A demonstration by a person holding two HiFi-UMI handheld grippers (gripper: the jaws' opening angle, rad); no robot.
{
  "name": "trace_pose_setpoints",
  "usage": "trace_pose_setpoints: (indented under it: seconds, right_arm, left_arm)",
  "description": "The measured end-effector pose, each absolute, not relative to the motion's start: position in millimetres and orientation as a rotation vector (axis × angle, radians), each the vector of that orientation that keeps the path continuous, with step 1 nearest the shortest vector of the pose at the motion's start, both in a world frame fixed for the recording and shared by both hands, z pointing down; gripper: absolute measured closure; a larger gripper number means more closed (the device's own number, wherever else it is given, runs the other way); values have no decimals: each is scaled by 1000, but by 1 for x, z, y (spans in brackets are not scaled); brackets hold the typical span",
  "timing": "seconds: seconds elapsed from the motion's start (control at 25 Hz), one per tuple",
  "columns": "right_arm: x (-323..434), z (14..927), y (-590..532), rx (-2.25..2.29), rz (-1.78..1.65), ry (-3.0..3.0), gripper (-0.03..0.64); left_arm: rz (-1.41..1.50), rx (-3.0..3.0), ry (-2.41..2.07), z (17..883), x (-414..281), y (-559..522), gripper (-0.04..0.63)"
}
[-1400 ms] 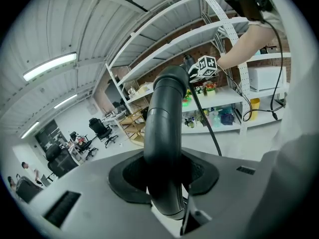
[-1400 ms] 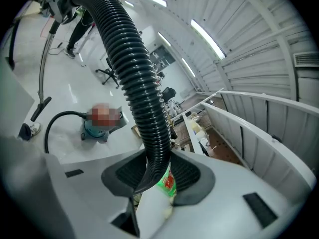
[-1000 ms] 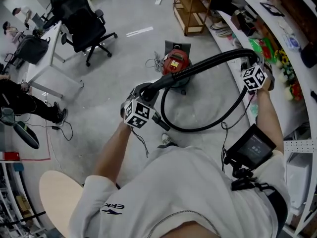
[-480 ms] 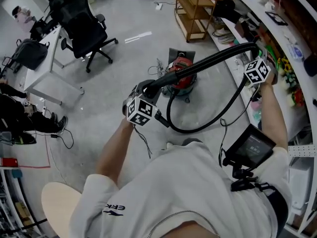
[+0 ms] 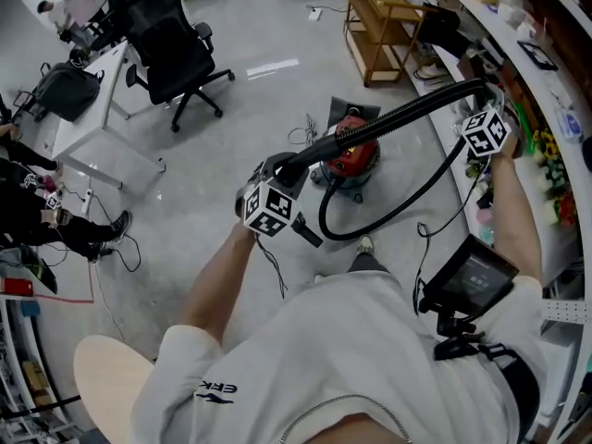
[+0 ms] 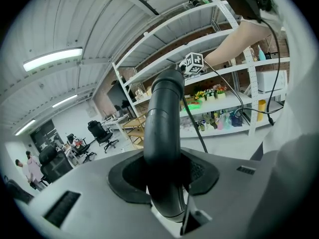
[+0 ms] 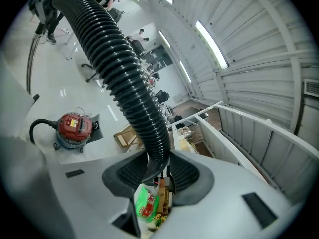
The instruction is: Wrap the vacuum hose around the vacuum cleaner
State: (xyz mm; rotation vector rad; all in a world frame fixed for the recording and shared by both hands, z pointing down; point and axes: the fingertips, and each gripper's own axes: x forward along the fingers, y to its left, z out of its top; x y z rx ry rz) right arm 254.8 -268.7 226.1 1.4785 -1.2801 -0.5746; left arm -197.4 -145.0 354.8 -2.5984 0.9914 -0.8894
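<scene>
Floor (image 5: pixel 231 137), hose (image 5: pixel 407 114) in left tool (image 5: pixel 275 176), right tool (image 5: pixel 485 109)

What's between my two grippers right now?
Head view: a stretch of black hose runs from left gripper to right gripper, passing over the red vacuum cleaner.

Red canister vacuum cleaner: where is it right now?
Head view, right of centre: the red canister vacuum cleaner stands on the grey floor under the black ribbed hose, near the wooden shelf unit.
</scene>
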Motion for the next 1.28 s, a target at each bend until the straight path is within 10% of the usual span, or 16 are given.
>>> trace_pose_setpoints:
  seconds: [1.28]
  right_arm:
    - [218,232,-590,1245,-743,-1576,483]
  left_arm:
    - [-1068,-2484,1345,351,-159,-314,460]
